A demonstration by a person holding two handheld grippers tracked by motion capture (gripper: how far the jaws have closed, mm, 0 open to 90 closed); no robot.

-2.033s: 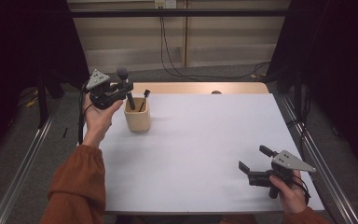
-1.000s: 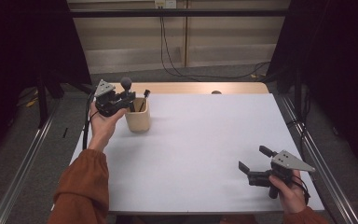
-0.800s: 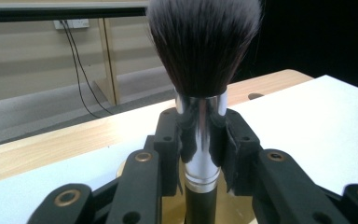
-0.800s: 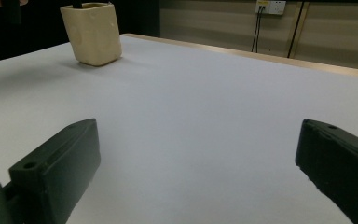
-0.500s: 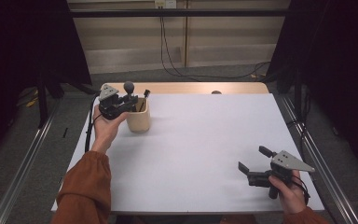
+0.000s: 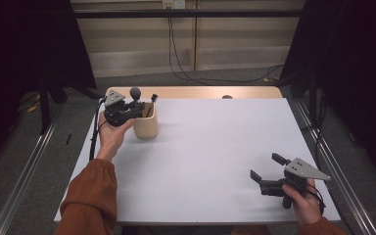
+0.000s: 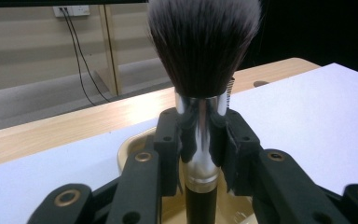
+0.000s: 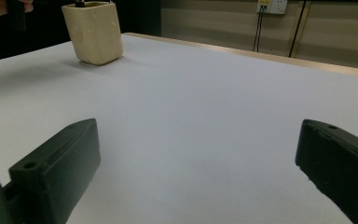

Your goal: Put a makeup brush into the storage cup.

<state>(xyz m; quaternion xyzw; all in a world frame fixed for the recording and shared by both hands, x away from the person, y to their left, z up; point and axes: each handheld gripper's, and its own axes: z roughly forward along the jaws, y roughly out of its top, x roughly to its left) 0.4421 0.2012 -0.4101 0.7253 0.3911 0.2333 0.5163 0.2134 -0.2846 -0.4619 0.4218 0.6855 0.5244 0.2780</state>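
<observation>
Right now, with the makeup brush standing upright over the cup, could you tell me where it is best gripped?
On the shiny metal ferrule just below the bristles, coming level from the side: the left gripper already clamps there. The makeup brush stands upright above the cup, so its soft head stays free.

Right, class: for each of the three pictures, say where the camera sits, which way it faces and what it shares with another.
High view: above the near edge, facing forward and down on the table; forearms, both hands.
Left gripper view: rides the left tongs, facing the brush over the cup.
Right gripper view: rides the right tongs, low, facing across the table.
Shared: cup in all three.
</observation>
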